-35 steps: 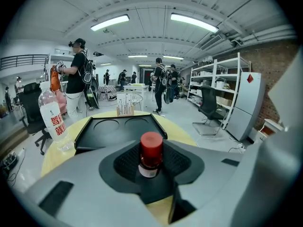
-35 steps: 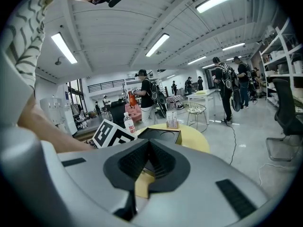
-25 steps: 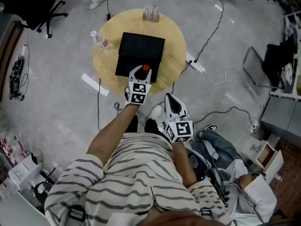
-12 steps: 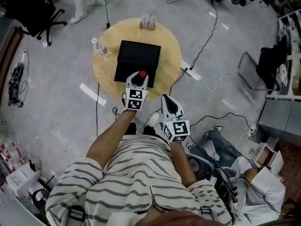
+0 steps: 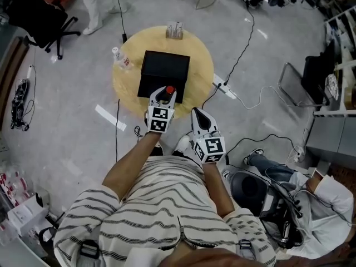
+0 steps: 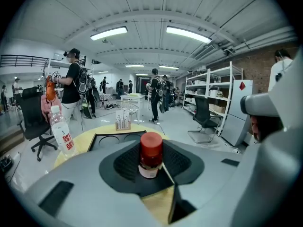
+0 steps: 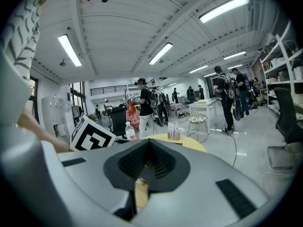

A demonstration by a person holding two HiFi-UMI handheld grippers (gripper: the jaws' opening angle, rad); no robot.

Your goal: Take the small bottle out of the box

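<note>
A small bottle with a red cap stands upright between the jaws of my left gripper, which is shut on it. It hangs over the front edge of the black box on the round wooden table. The left gripper view shows the box behind the bottle, with round empty sockets in its top. My right gripper is just off the table's front right edge, apart from the box. Its jaws are shut with nothing between them.
A clear water bottle stands at the table's left rim and a small rack of tubes at its far rim. Cables and a power strip lie on the floor to the right. An office chair and people stand beyond.
The head camera has shifted a little. Both grippers keep about the same places by the box, the left still holding the bottle.
</note>
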